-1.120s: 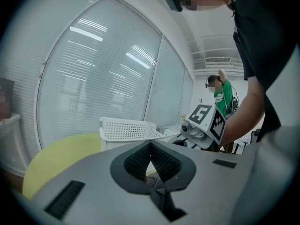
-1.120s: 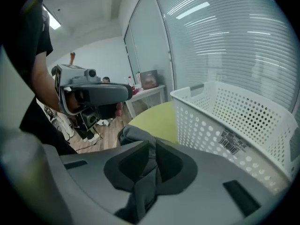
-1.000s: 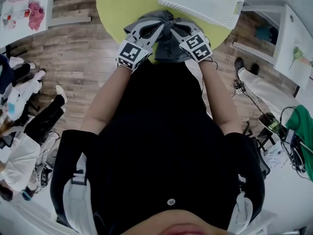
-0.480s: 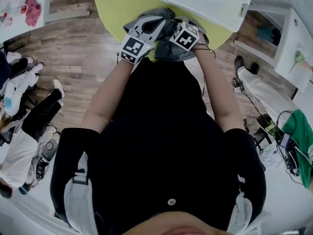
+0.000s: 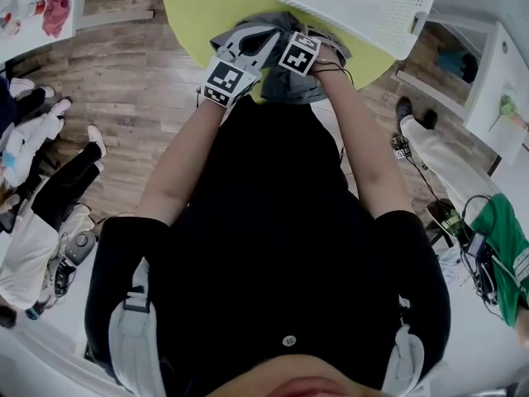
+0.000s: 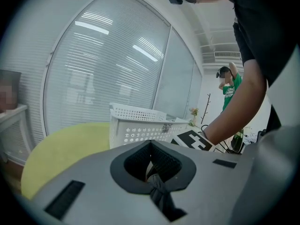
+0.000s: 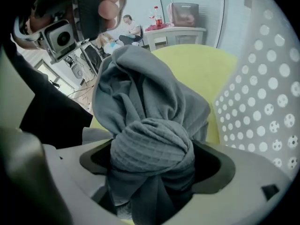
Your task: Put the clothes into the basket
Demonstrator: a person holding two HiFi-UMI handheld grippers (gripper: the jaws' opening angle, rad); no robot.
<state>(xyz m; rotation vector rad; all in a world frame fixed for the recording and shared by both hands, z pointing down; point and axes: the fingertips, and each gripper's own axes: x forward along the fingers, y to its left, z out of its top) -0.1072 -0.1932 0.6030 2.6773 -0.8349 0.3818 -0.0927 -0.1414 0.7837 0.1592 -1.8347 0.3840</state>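
- Cloth is the whole job here: the grey garment (image 5: 291, 88) lies bunched at the near edge of the round yellow table (image 5: 207, 15), right in front of the person, with both tools in it.
- Left gripper (image 6: 151, 168) has its jaws clamped nearly together on a thin twisted strand of the garment, so it carries that end.
- Right gripper (image 7: 152, 165) has its jaws opening. A thick knotted wad of the same fabric sits between them with dark gaps at either side, so the pads do not seem to press on it.
- Handling, as a guess: the fabric looks soft, limp and light, with a ribbed knit that should not slip. It will sag and trail wherever it is not held, and it cannot break.
- A hold on the bulky wad near the middle looks safer than one on a single strand, which could let the rest drag over the table edge.
- The white perforated basket (image 5: 372, 11) stands tilted at the far right edge of the table, just beyond the garment. Its near wall rises close beside the right gripper and must be cleared before the cloth can drop in.
- Away from the table there is a wooden floor (image 5: 132, 81), a white shelf (image 5: 41, 7) holding pink things at the far left, people seated at the left, and another person in a green shirt (image 6: 229, 90). None of them stand in the way.
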